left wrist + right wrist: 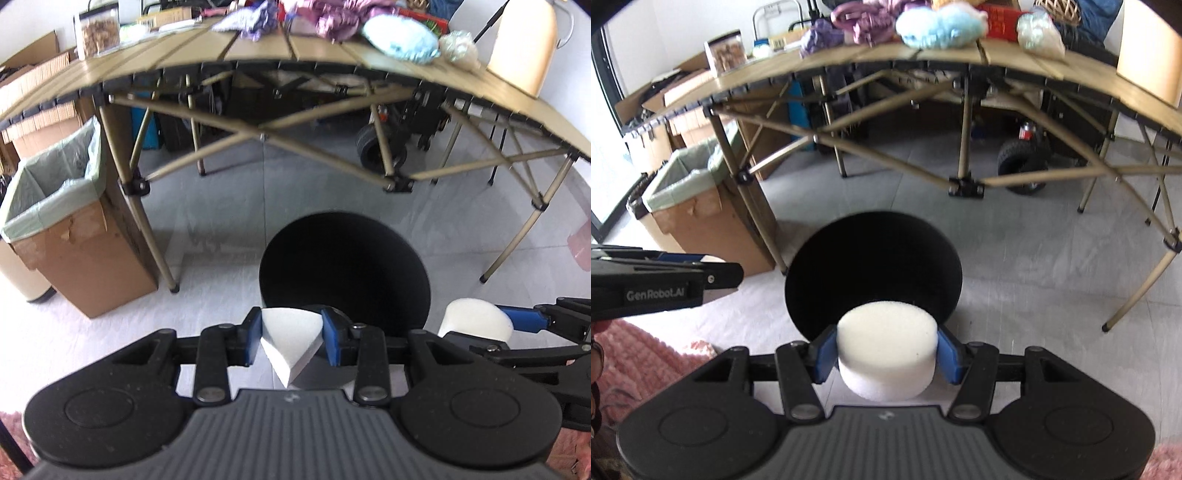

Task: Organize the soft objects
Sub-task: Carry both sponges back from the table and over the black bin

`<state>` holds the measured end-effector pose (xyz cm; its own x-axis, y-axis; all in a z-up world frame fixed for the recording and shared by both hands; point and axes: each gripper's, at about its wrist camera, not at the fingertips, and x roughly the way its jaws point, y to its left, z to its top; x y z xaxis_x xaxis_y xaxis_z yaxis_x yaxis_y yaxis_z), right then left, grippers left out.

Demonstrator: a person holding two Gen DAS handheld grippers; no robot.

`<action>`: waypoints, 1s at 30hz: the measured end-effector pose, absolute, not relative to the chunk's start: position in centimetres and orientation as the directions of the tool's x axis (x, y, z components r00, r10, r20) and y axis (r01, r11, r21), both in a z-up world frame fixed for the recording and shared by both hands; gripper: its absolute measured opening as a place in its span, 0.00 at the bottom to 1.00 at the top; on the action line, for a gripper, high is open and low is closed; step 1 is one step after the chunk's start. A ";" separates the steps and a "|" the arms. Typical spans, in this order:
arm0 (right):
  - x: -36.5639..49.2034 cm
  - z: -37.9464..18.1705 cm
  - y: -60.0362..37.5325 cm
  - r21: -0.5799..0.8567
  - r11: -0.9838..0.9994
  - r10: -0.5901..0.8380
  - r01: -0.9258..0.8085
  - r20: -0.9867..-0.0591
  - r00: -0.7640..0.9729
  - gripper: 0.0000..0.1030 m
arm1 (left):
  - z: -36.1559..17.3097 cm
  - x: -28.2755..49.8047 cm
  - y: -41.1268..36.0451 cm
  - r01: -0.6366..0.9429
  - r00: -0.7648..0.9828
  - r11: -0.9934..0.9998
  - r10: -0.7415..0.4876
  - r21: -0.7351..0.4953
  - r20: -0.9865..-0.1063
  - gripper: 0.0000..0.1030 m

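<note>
Folding slatted table (258, 55) stood far across the room on crossed tan legs. Cardboard box (88, 258) lined with a pale green bag (55, 173) sat on the grey floor (221, 206) at left, beside a table leg. Clear container (98, 31) of brown bits rested on the table's left end. Black-wheeled cart (1023, 166) parked under the table at right. Pink rug (635, 354) lay near left.

Open black bin (345, 273) mouth, table (258, 59) beyond.
</note>
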<state>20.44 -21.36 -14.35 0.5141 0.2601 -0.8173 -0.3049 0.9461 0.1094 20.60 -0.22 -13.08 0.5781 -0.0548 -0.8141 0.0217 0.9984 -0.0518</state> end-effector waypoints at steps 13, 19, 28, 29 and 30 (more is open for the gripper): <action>21.6 -16.8 -22.8 0.111 0.967 0.208 -0.228 -0.861 0.465 0.53 | -17.6 21.9 -0.7 0.048 0.402 0.998 -0.057 -0.041 -0.914 0.34; 22.3 -17.3 -23.8 0.116 0.975 0.193 -0.190 -0.865 0.464 0.53 | -18.7 22.5 -0.9 0.047 0.356 0.998 -0.059 -0.045 -0.933 0.34; 23.6 -17.2 -24.9 0.121 0.981 0.181 -0.153 -0.857 0.482 0.53 | -19.0 23.3 -2.1 0.075 0.326 0.996 -0.063 -0.040 -0.943 0.34; 23.7 -17.1 -24.9 0.120 0.981 0.179 -0.152 -0.856 0.485 0.53 | -19.1 23.5 -2.2 0.075 0.322 0.996 -0.061 -0.039 -0.945 0.34; 23.8 -17.0 -24.9 0.118 0.982 0.178 -0.150 -0.854 0.489 0.53 | -19.1 23.6 -2.3 0.075 0.318 0.996 -0.059 -0.036 -0.946 0.34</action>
